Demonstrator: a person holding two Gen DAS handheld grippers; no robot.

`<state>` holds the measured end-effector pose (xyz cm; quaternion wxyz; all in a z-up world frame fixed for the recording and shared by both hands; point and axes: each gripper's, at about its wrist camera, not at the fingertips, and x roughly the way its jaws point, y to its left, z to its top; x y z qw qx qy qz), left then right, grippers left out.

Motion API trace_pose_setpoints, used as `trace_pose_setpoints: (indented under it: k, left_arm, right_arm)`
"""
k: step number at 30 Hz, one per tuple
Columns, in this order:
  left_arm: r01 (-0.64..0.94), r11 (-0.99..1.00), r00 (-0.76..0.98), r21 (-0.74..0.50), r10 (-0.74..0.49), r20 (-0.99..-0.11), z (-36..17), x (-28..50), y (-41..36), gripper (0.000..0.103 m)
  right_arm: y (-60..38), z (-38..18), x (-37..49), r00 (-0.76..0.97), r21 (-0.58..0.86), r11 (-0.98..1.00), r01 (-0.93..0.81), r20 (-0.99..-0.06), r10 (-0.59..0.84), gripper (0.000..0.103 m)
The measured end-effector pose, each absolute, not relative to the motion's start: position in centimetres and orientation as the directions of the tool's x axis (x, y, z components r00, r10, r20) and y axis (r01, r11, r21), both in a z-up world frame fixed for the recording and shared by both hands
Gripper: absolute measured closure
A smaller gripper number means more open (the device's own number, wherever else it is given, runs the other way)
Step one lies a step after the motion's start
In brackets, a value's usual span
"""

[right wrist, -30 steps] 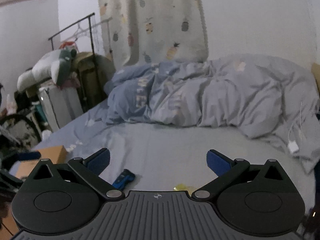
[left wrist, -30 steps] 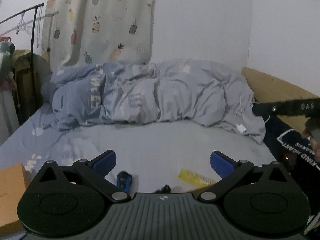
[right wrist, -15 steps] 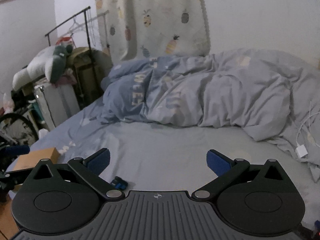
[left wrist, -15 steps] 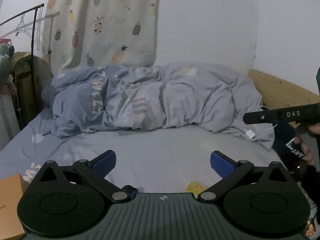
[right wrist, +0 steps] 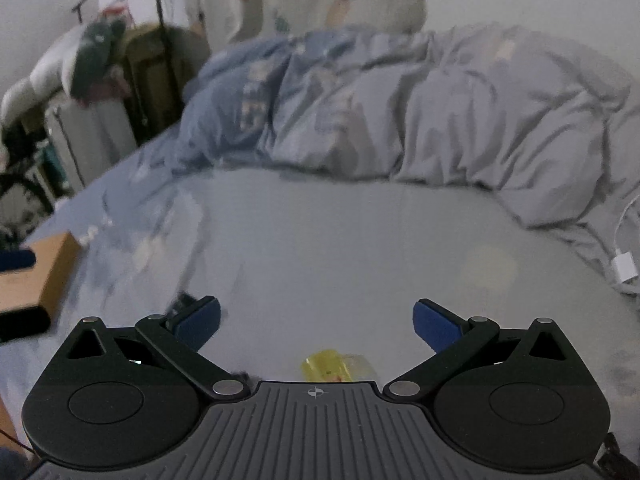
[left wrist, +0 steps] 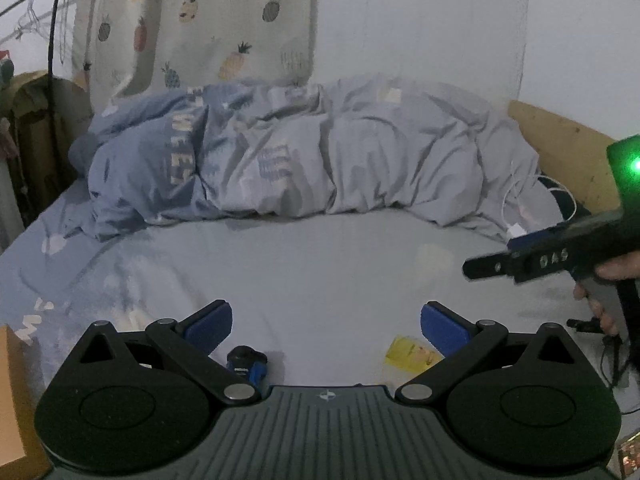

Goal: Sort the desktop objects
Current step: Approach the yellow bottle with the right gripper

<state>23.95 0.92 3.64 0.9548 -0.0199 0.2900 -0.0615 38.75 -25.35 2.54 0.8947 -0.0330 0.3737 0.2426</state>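
Note:
My left gripper (left wrist: pixel 326 324) is open over the grey bed sheet, nothing between its blue pads. Just below its left finger lies a small blue and black object (left wrist: pixel 247 362). A yellow packet (left wrist: pixel 408 354) lies by its right finger. My right gripper (right wrist: pixel 316 322) is open too, with the yellow packet (right wrist: pixel 334 366) just under it, partly hidden by the gripper body. A dark object (right wrist: pixel 185 302) peeks out behind its left finger, blurred. In the left wrist view the right gripper (left wrist: pixel 492 266) shows from the side at the right, held by a hand (left wrist: pixel 600 296).
A crumpled blue-grey duvet (left wrist: pixel 304 148) fills the back of the bed. A cardboard box (right wrist: pixel 36 276) sits at the left edge of the bed. A white charger (right wrist: pixel 624 266) with cable lies at the right. A clothes rack and clutter stand to the left.
Both grippers tilted down toward the sheet, bringing the blue object and yellow packet further into view. The right gripper moved forward and left, nearer the middle, in the left wrist view. Both stayed open.

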Motion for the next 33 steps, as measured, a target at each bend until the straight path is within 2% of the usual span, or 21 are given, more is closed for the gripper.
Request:
trace_pose_setpoints:
  k: [8,21,23,33]
  left_arm:
    - [0.105,0.992,0.803,-0.076,-0.13,-0.582,1.3,25.6,1.3,0.0]
    - [0.107,0.99,0.772,-0.095,-0.143,-0.619,-1.9,27.5,1.2,0.0]
    - [0.108,0.99,0.769,-0.093,-0.142,-0.623,-2.2,27.5,1.1,0.0]
    - [0.101,0.989,0.756,-0.106,-0.145,-0.639,-3.2,27.8,0.9,0.0]
  right_arm:
    - [-24.7,-3.3,41.5,0.472,0.171,0.857,-0.486,-0.775,0.422,0.001]
    - [-24.1,-9.7,43.5,0.335,0.18,0.843,-0.507,-0.86,0.385,0.002]
    - [-24.0,-10.5,43.5,0.314,0.192,0.839,-0.51,-0.866,0.389,0.01]
    - [-24.3,-13.6,43.8,0.244,0.192,0.831,-0.522,-0.9,0.361,0.019]
